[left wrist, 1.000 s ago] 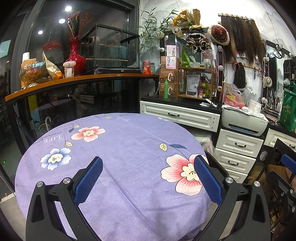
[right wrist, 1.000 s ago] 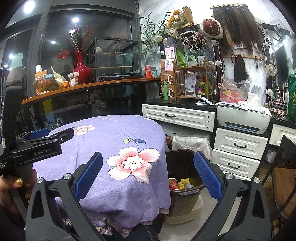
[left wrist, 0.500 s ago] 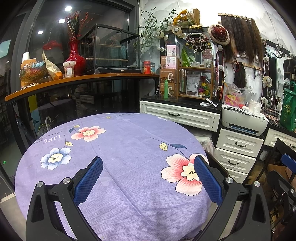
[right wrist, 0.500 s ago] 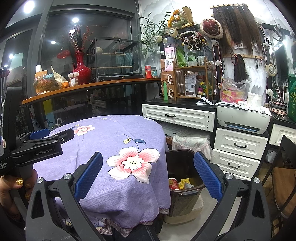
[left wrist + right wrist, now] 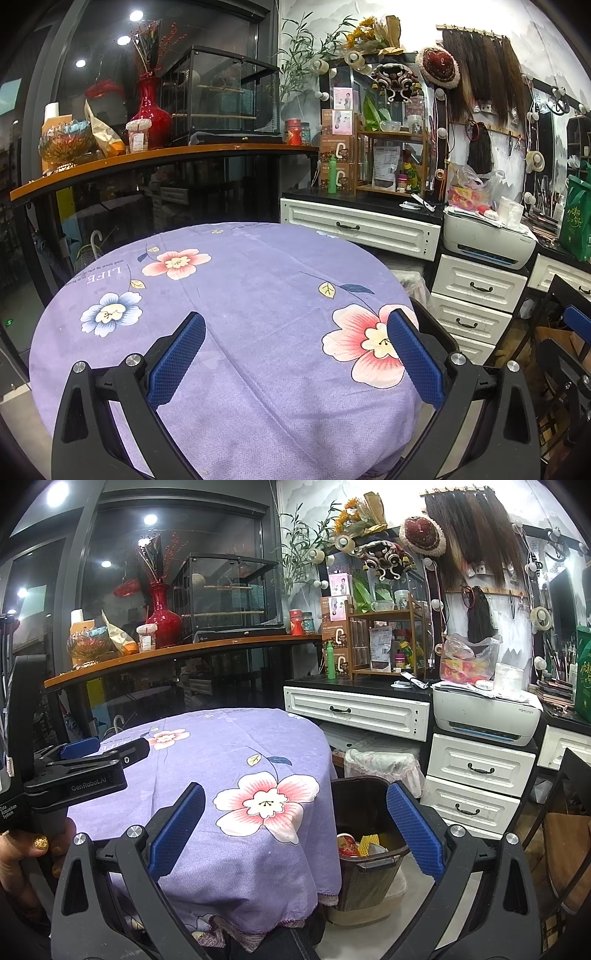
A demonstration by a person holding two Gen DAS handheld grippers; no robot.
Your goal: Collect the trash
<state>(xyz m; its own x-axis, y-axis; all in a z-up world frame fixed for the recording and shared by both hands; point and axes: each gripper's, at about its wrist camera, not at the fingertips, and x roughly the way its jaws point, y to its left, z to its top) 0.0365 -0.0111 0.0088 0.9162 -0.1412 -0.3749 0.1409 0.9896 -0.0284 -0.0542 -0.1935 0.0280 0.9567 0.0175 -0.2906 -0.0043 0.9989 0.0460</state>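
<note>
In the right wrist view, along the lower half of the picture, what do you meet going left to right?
Left gripper held by a hand → purple floral tablecloth → dark trash bin holding trash → white drawers → chair at the right edge.

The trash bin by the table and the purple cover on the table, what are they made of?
The trash bin looks like dark brown plastic: its wall is ribbed and its rim is smooth and moulded, though painted metal cannot be ruled out. The purple cover looks like woven cloth with a matte finish: it shows a fine weave, printed flowers, creases and a trimmed hem hanging over the table edge.
</note>
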